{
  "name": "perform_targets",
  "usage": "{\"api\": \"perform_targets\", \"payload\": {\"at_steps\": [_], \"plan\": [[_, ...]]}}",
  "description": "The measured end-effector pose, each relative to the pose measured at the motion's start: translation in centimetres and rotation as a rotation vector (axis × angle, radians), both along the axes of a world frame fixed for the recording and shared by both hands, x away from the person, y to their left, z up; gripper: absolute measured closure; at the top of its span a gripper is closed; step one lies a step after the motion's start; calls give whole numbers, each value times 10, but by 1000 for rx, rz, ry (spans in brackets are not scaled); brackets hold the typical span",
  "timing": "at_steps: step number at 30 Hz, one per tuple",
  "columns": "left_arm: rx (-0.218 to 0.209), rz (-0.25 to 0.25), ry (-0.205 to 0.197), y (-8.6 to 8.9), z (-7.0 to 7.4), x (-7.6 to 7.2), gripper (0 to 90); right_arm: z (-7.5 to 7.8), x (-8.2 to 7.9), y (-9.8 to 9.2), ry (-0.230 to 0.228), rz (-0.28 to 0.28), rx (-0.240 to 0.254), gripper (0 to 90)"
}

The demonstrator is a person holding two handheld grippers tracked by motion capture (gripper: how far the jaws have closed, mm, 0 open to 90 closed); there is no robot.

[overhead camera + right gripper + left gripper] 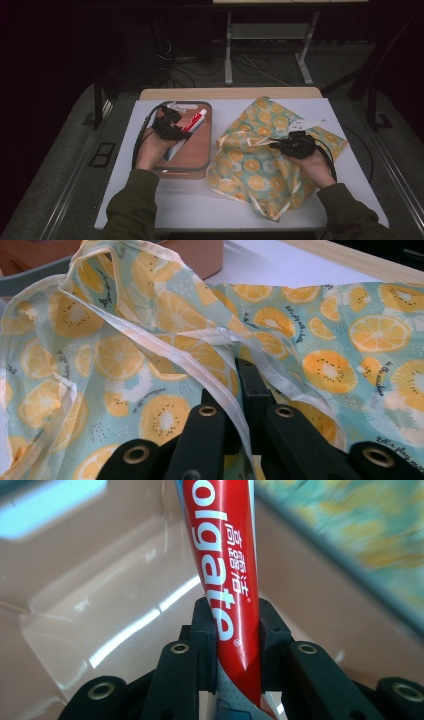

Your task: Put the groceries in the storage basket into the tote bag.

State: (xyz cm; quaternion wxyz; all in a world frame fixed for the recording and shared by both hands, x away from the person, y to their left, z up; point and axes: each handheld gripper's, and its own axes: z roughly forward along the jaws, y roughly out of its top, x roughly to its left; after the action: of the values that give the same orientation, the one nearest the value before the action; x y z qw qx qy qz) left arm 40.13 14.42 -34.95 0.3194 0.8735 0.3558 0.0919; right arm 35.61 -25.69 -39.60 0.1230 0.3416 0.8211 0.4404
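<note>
My left gripper [235,630] is clamped on the toothpaste tube [220,570], lifting it above the tray [197,150]; my right gripper [240,390] pinches the citrus-print bag [150,340] rim. Next, carry the tube rightward into that opening.

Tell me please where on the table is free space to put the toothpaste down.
The white table is bare along its near edge, between the two sleeves, and in the strip left of the brown tray. The right half is crowded: the orange-print fabric bag, held by the right gripper, covers it. The left gripper holds the toothpaste tube above the tray.
</note>
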Motion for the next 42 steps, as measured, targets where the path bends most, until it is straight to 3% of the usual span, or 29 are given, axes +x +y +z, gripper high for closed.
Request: {"api": "perform_targets", "payload": {"at_steps": [8, 12, 17, 27, 31, 35, 38, 42], "plan": [[-94, -126, -6, -16, 28, -25, 743, -1, 1, 0, 0, -1, -1, 887], [-126, -192, 0, -33, 32, -39, 743, 0, 0, 0, -1, -3, 0, 887], [-131, -265, 2, -62, 30, -58, 743, 0, 0, -1, -1, -3, 1, 887], [-91, -398, 35, -125, 0, -81, 743, 2, 0, -3, -15, -8, 10, 887], [-37, -421, 56, -149, -19, -82, 743, 3, 0, -3, -24, -10, 12, 887], [6, -429, 89, -169, -40, -79, 743, 4, -1, -5, -29, -14, 18, 887], [51, -417, 81, -182, -53, -73, 742, 4, -1, -6, -29, -14, 22, 887], [73, -362, 56, -192, -64, -61, 741, 5, -1, -7, -32, -19, 27, 887]]}}
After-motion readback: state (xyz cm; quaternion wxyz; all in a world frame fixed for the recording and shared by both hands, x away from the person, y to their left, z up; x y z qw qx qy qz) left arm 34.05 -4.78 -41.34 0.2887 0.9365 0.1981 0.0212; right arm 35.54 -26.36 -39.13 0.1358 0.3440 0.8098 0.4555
